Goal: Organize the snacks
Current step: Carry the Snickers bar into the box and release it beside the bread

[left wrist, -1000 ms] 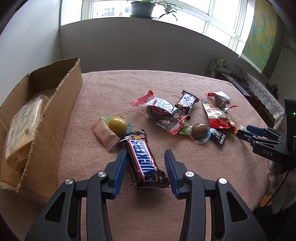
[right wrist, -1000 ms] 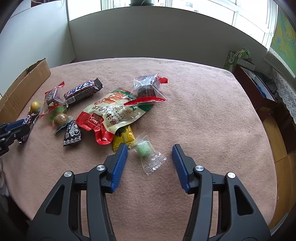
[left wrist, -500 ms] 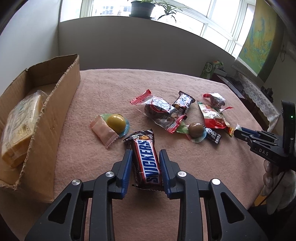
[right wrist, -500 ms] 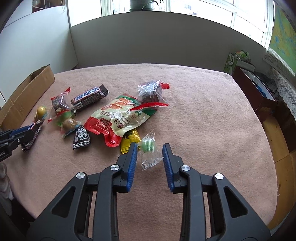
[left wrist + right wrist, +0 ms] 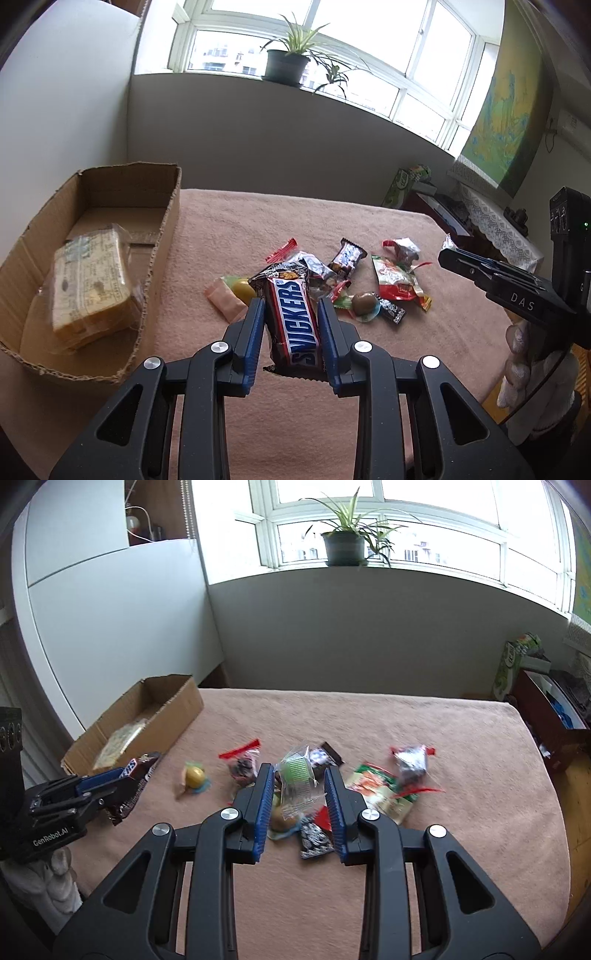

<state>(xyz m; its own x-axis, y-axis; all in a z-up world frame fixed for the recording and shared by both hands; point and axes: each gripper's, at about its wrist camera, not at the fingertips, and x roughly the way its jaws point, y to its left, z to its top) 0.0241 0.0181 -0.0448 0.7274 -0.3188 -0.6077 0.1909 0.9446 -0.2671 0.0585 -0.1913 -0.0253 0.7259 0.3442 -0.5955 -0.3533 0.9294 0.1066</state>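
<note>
1. Both grippers have lifted off the pink tablecloth (image 5: 229, 236) since a second ago, when they straddled their snacks with fingers spread wide.
2. Left of the snack pile, the cardboard box (image 5: 168, 206) sits open on the cloth, a wrapped yellow cake (image 5: 90, 280) lying inside.
3. Between box and pile, the left gripper (image 5: 291, 325) clenches the Snickers bar (image 5: 291, 314) by its long sides, raised clear of the cloth.
4. Over the pile, the right gripper (image 5: 300, 797) grips a clear packet holding a green candy (image 5: 297, 775), also held up in the air.
5. Remaining in the pile: a yellow ball candy (image 5: 194, 775), a red-and-green pouch (image 5: 397, 282) and a small black sachet (image 5: 314, 840).
</note>
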